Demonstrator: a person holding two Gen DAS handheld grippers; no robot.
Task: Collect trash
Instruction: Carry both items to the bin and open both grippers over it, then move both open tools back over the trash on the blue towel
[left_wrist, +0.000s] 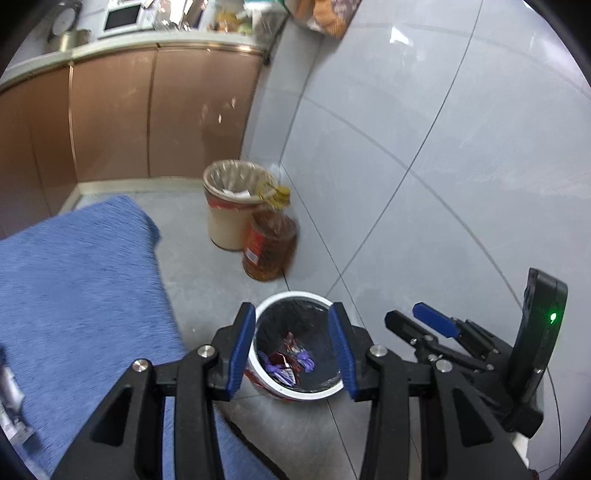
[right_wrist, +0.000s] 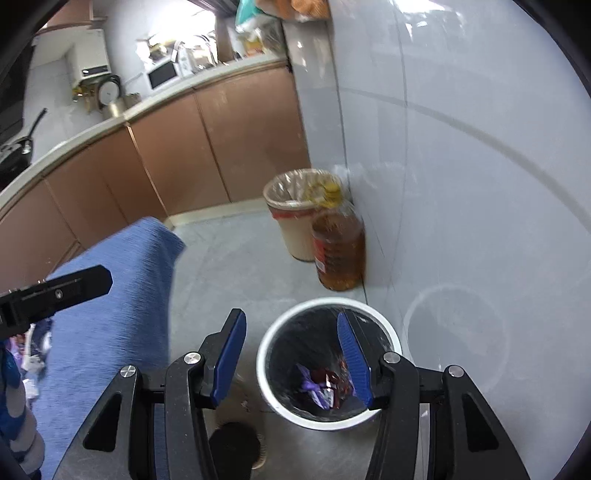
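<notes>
Inside, crumpled red and purple wrappers (left_wrist: 291, 360) in the black-lined bin (left_wrist: 295, 395)

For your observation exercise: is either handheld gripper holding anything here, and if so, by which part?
Nothing is held. The left gripper and right gripper both stand open and empty above the white round bin with a black liner, where crumpled wrappers lie.

1. A small white-rimmed bin (left_wrist: 295, 347) lined with a black bag is standing upright on the grey floor, just beside the blue cloth-covered surface and near the tiled wall.
2. Crumpled wrappers (left_wrist: 290, 360) in red, purple and silver are lying loosely at the bottom of its liner (right_wrist: 325, 386).
3. A taller beige bin (left_wrist: 231, 206) with a clear liner is standing upright farther back by the wall corner, holding pale scraps inside.
</notes>
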